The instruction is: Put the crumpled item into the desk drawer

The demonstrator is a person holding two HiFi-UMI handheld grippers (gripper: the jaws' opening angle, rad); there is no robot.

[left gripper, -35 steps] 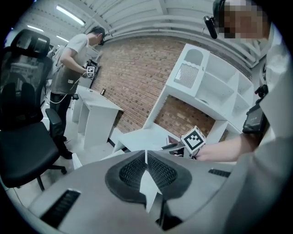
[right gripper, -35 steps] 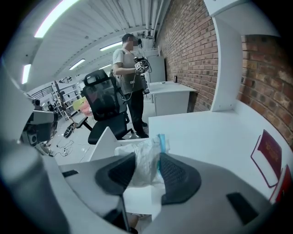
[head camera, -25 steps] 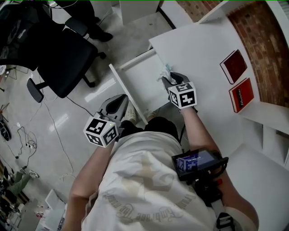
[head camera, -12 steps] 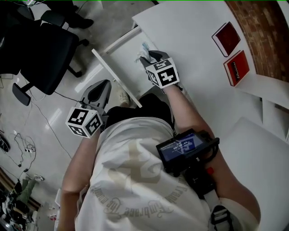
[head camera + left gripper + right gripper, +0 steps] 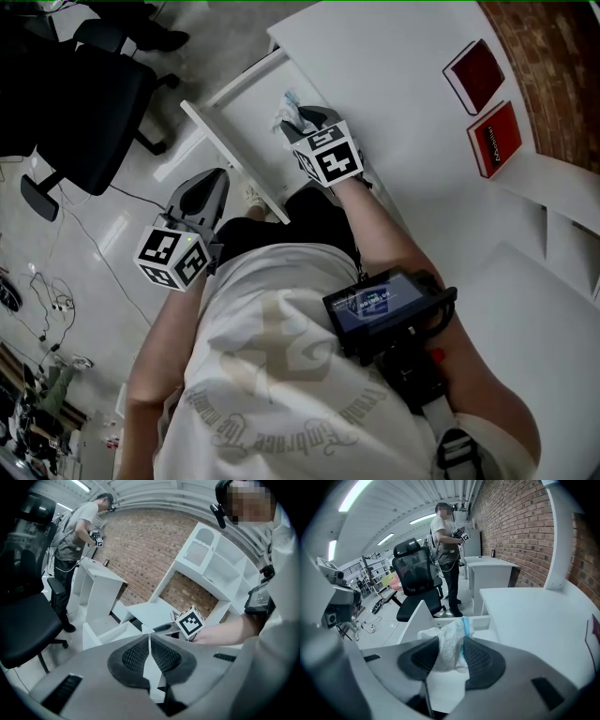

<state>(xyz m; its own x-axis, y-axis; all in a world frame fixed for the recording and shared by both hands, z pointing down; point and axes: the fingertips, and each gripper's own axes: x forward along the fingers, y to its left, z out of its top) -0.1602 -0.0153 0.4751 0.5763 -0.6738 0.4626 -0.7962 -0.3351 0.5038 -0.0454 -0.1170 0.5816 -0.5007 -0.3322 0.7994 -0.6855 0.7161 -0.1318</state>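
**Reporter:** Which step of the job is this?

**Photographer:** The end of the carry. The right tool [image 5: 451, 643] is clenched on the crumpled item [image 5: 449, 629]. In the head view it holds it over the open drawer [image 5: 230, 159], just beside the front edge of the white desk [image 5: 394, 66]. By my reading the item is above the drawer, not yet down in it.

**Reporter:** And the other hand?

**Photographer:** The left tool [image 5: 150, 641] has its jaws pressed together on nothing. It sits on the floor side of the drawer's front panel, apart from it.

**Reporter:** What does the next move call for?

**Photographer:** Most likely lowering the item below the drawer's walls, then releasing the jaws so it lands on the drawer's bottom. The drawer may then want pushing shut, and the free left tool looks well placed for that.

**Reporter:** How does the item look?

**Photographer:** It is white and thin, bunched into soft folds, with a pale blue strip along one edge. I cannot tell whether it is paper or cloth. It bulges up past the jaws and looks light enough to fall free once released.
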